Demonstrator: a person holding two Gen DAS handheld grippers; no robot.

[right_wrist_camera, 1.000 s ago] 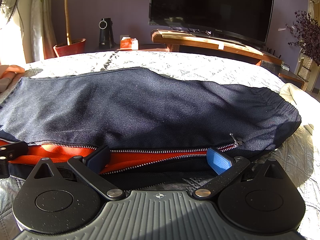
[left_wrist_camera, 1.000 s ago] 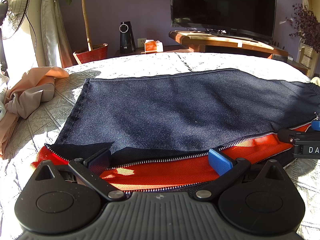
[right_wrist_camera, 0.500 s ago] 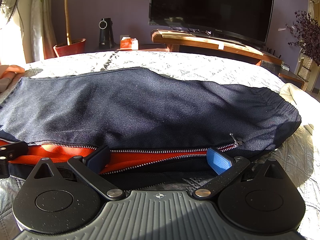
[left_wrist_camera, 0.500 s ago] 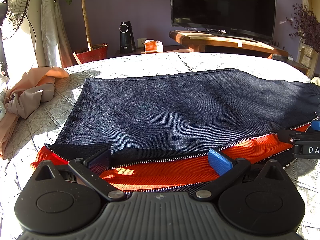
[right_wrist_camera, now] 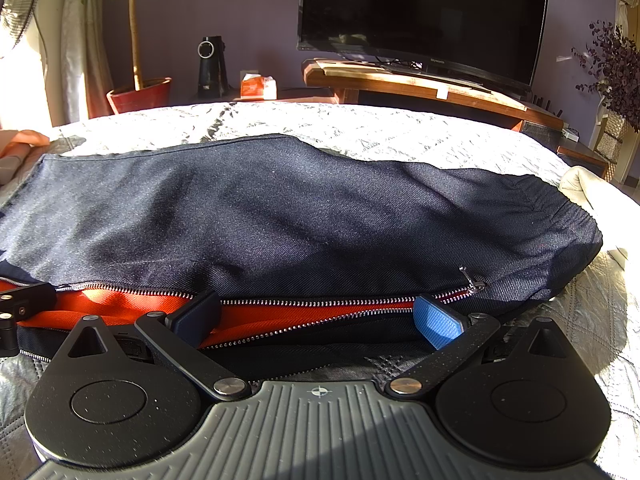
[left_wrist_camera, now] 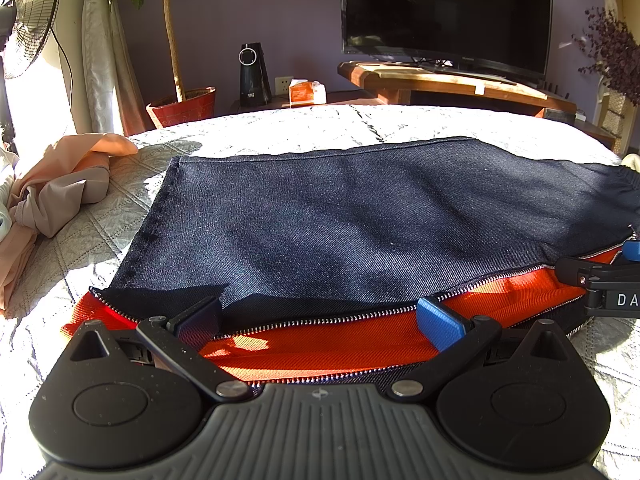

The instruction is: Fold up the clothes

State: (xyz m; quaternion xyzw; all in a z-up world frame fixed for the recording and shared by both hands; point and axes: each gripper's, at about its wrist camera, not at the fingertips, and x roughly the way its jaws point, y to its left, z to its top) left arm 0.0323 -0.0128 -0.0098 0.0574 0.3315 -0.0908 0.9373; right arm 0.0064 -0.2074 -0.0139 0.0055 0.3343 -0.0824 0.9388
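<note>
A dark navy denim garment [left_wrist_camera: 360,216] is lying spread flat across a quilted white bed [left_wrist_camera: 360,124], its near edge facing both handheld grippers. Along that edge a silver zipper [left_wrist_camera: 320,322] is standing undone, exposing a bright orange lining [left_wrist_camera: 320,346]; the metal zipper pull [right_wrist_camera: 472,280] is resting toward the garment's rounded right end. The weave is showing a fine diagonal twill, with a stitched hem down the left side.

The left gripper [left_wrist_camera: 318,322] is sitting at the garment's near edge with its jaws spread wide, one dark pad and one blue pad just over the open zipper, gripping nothing. The right gripper [right_wrist_camera: 316,318] is sitting at the same edge farther right, jaws likewise spread wide over the zipper and empty. On the right gripper's body, seen from the left wrist view, the white letters "DA" [left_wrist_camera: 626,300] are readable before the frame cuts them off.

Beyond the garment, a television [right_wrist_camera: 420,16] is standing on a wooden stand [right_wrist_camera: 420,80], carrying small lettering on its lower bezel that is too small to read surely. Left of the garment, a crumpled peach cloth [left_wrist_camera: 60,176] is lying on the bed. Behind it, a potted tree [left_wrist_camera: 176,40] in a red pot is standing near a fan [left_wrist_camera: 28,20].
</note>
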